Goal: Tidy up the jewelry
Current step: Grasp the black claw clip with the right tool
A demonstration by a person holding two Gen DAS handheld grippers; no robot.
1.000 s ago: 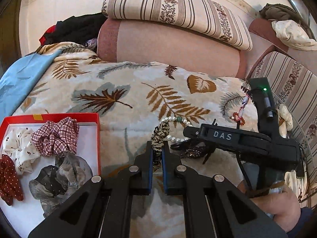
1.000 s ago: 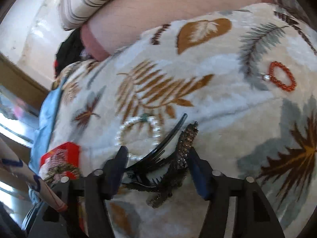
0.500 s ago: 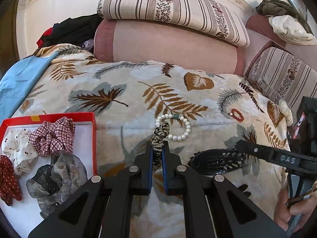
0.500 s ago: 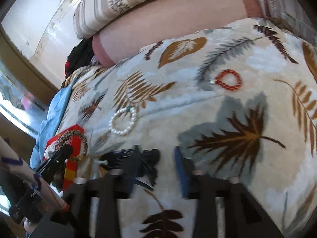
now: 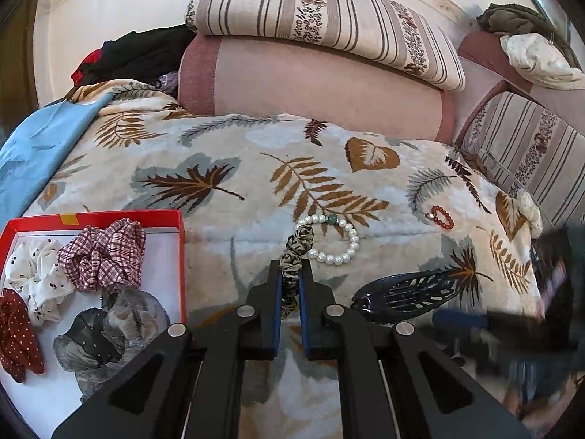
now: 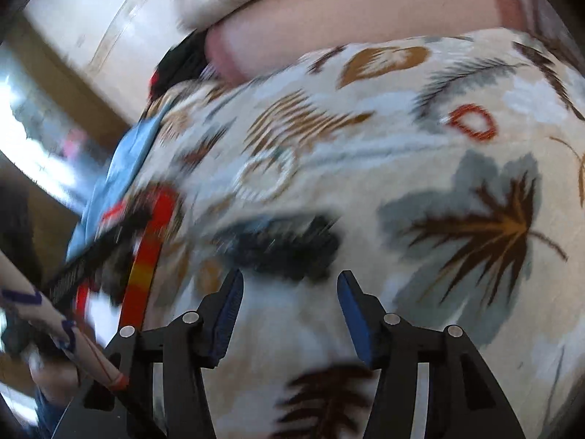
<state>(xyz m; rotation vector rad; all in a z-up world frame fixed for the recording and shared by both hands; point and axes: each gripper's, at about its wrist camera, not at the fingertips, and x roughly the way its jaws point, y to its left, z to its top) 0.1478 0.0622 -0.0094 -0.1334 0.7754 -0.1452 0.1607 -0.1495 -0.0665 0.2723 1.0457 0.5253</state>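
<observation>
Covering the whole work surface, the leaf-print blanket (image 5: 226, 168) lies over the sofa, with the striped cushion (image 5: 321, 22) at twelve o'clock in the left wrist view. The red box (image 5: 109, 216) sits at nine o'clock from the left gripper (image 5: 290, 285) and already contains four scrunchies, the checked scrunchie (image 5: 102, 252) nearest its far wall.

The left gripper is clamped on the leopard scrunchie (image 5: 296, 256), jaws at their narrowest. The scrunchie's long axis runs straight out along the fingers toward twelve o'clock, its far end touching the pearl bracelet (image 5: 329, 237). Judged next move: carry the scrunchie toward nine o'clock into the box. The box's near wall is the only thing in the path; the bracelet may drag along if the fabric snags it.

The right gripper (image 6: 289, 300) stands about half open and empty, and its view is motion-blurred. The black hair clip (image 5: 409, 292) lies on the blanket at about eleven o'clock just beyond its fingertips, so the right hand is the nearer one. The red bead bracelet (image 5: 442, 216) lies well apart at two o'clock.
</observation>
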